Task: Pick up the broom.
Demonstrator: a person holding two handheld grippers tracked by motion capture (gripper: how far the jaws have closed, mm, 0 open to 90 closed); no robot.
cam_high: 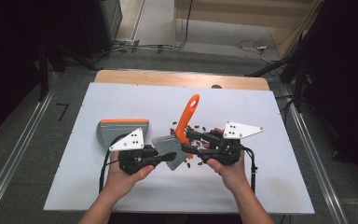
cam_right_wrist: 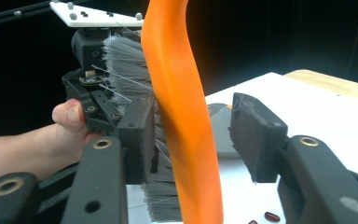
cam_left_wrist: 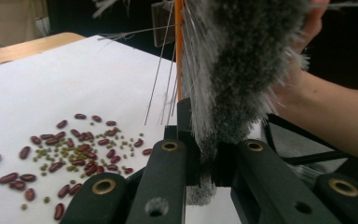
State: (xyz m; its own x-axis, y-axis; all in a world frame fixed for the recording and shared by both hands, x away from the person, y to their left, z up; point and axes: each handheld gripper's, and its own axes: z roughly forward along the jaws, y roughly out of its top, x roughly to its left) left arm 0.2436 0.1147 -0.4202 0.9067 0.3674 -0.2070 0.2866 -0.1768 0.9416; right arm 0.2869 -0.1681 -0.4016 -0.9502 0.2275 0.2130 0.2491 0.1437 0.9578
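A hand brush with a curved orange handle (cam_high: 187, 116) and grey bristles (cam_high: 167, 145) hangs over the middle of the white sheet. My left gripper (cam_high: 166, 156) is shut on the bristle tuft (cam_left_wrist: 242, 60), seen pinched between its jaws (cam_left_wrist: 205, 156). My right gripper (cam_high: 189, 142) comes in from the right with the handle (cam_right_wrist: 182, 116) standing between its jaws (cam_right_wrist: 191, 135). One pad lies close against the handle; the other pad (cam_right_wrist: 254, 140) stands apart from it, so this gripper is open. Red beans and small green beans (cam_left_wrist: 70, 151) lie scattered on the sheet under the brush (cam_high: 198, 128).
A grey dustpan with an orange rim (cam_high: 121, 130) lies flat at the left of my left hand. The white sheet (cam_high: 121, 98) covers most of the wooden table (cam_high: 168, 77). Dark stands and cables ring the table.
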